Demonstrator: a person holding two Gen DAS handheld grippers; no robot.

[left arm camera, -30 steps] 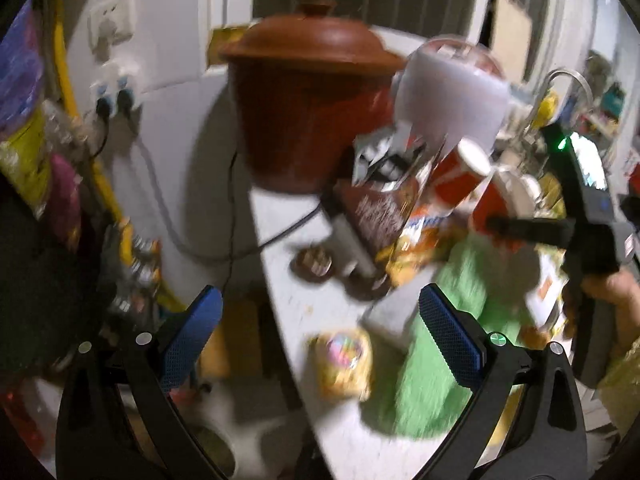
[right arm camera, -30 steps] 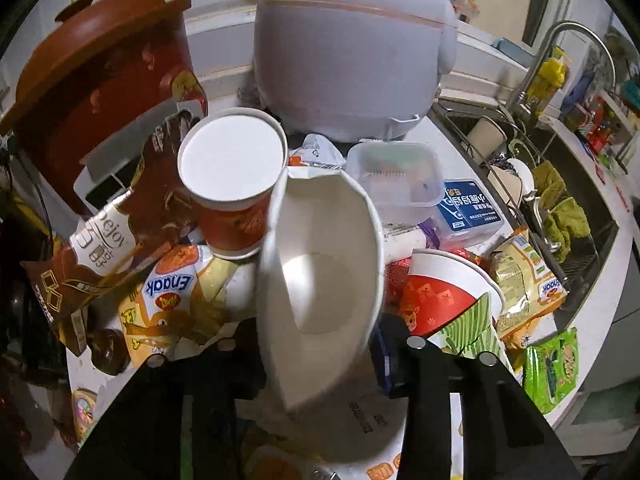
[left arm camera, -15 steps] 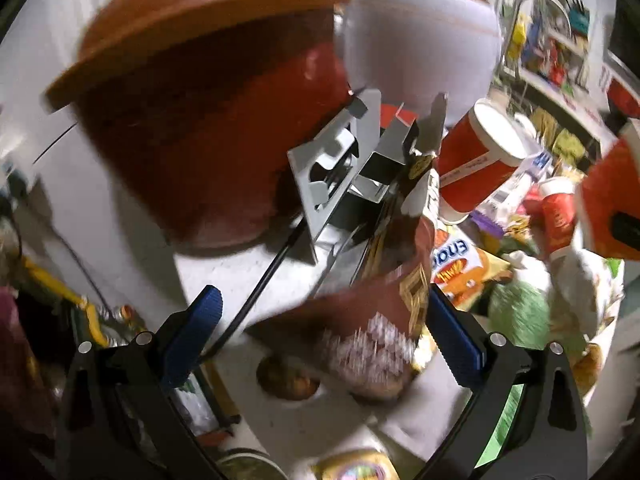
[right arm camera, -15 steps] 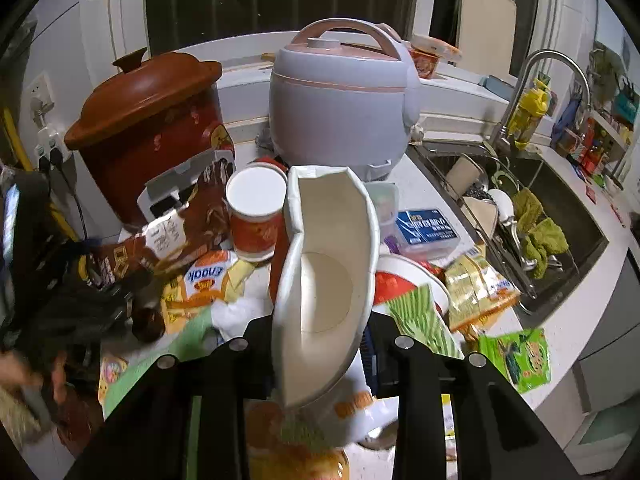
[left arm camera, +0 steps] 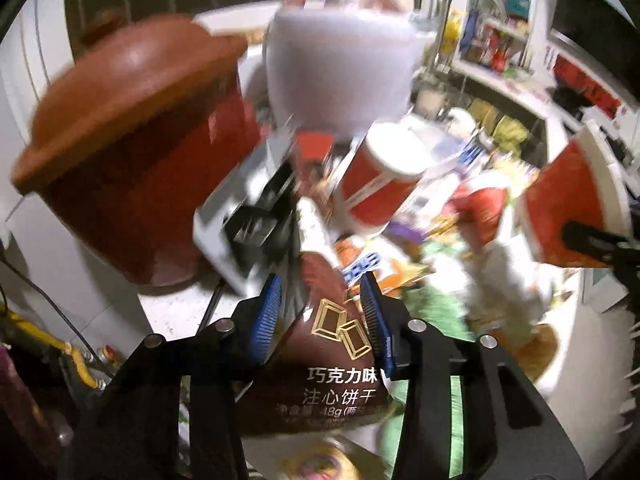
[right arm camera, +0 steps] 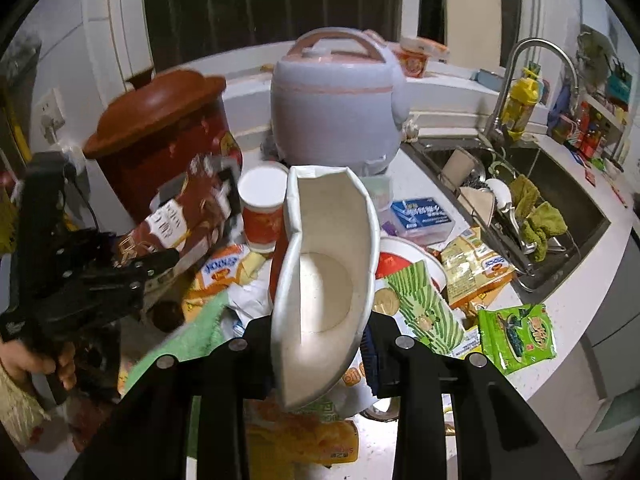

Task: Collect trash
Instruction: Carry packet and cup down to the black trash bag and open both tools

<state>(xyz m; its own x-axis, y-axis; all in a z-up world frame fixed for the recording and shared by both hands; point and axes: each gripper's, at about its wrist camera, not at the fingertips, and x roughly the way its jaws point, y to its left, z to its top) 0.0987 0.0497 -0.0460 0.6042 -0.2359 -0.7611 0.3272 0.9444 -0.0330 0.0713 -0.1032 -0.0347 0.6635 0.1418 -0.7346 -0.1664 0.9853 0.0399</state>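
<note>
Above the littered white counter (right arm camera: 560,316), left jaws gripped a brown chocolate-biscuit packet (left arm camera: 340,344), right jaws a squashed white paper cup (right arm camera: 324,280); many wrappers remained.

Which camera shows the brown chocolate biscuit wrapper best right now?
Left wrist: the brown chocolate biscuit wrapper fills the centre, pinched between the left gripper pads, print readable. Right wrist shows it smaller, blurred, at the left.

Glossy brown foil-like snack bag (left arm camera: 340,344) seen; matt white paper inside crushed cup (right arm camera: 320,272). Glazed, shiny brown clay pot (right arm camera: 160,136) noted, smooth plastic rice cooker (right arm camera: 336,100), polished metal tap (right arm camera: 532,60), rough green cloth (right arm camera: 540,224) by sink.
</note>
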